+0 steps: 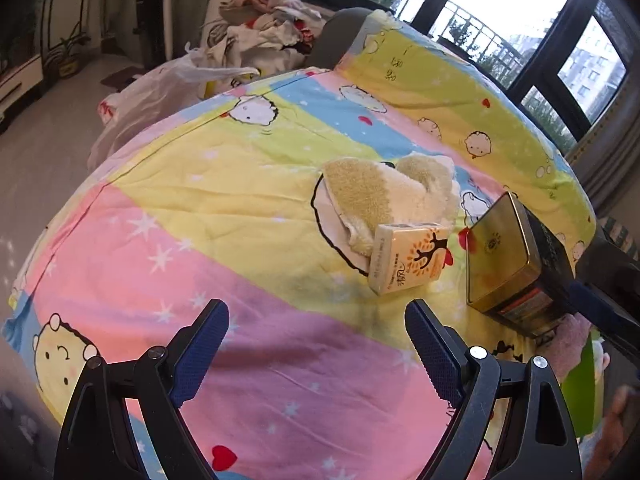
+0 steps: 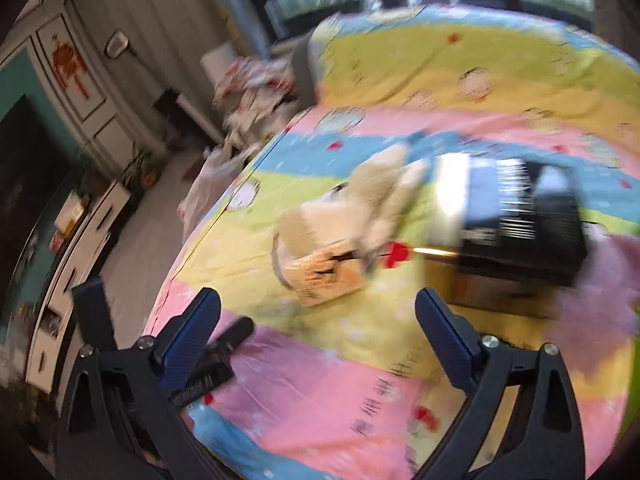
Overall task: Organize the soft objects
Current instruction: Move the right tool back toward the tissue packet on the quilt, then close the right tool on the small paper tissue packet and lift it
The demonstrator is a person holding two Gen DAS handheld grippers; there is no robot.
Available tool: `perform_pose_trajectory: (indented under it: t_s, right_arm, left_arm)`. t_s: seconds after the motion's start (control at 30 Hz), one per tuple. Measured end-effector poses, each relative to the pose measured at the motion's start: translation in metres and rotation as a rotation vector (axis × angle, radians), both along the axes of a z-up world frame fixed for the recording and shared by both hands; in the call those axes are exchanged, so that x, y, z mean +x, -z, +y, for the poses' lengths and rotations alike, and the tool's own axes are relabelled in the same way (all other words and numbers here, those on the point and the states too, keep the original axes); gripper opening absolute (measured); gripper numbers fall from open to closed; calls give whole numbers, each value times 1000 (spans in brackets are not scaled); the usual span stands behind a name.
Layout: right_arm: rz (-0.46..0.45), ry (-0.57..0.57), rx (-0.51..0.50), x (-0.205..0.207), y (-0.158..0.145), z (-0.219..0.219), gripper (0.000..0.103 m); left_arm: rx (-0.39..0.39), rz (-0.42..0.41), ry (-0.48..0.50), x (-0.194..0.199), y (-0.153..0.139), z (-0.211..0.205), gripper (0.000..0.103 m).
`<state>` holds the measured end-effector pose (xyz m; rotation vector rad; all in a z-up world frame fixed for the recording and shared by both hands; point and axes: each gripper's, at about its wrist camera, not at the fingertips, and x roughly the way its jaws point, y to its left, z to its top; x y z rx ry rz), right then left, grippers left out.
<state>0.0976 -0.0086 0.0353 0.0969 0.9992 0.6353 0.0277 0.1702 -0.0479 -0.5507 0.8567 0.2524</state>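
A crumpled cream and tan towel (image 1: 384, 196) lies on the colourful cartoon bedsheet (image 1: 224, 216). A small orange tissue pack (image 1: 408, 258) lies just in front of it. A gold and black tin box (image 1: 508, 264) stands to their right. My left gripper (image 1: 316, 336) is open and empty, hovering above the sheet short of the tissue pack. In the blurred right wrist view the towel (image 2: 360, 204), tissue pack (image 2: 328, 276) and tin box (image 2: 516, 224) lie ahead of my right gripper (image 2: 316, 324), which is open and empty. The left gripper's fingers (image 2: 92, 316) show at the lower left.
A pile of clothes (image 1: 268, 28) and a white plastic bag (image 1: 160, 92) lie beyond the bed's far edge. Windows (image 1: 520, 20) run along the right. A green object (image 1: 580, 392) sits at the lower right. A white cabinet (image 2: 76, 264) stands left of the bed.
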Motion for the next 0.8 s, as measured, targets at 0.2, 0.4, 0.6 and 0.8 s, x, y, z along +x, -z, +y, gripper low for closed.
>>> perform_pose_trajectory:
  t_s: [0.2,0.4,0.6,0.8]
  right_arm:
    - [103,-89,-107,39,37,60,98]
    - [75,-121,-256,62,57,86,97]
    - [49,-141,-286,66,66,95,96]
    - [90,-123,-314,73,86,96,79]
  left_arm:
    - [21,27,-66,-2,4,11,90]
    - [-3,21,-61,-2,4,17,90]
    - [-2,14,-80,-5,2,26,90]
    - [-43,10,-96,-7,3,33,90]
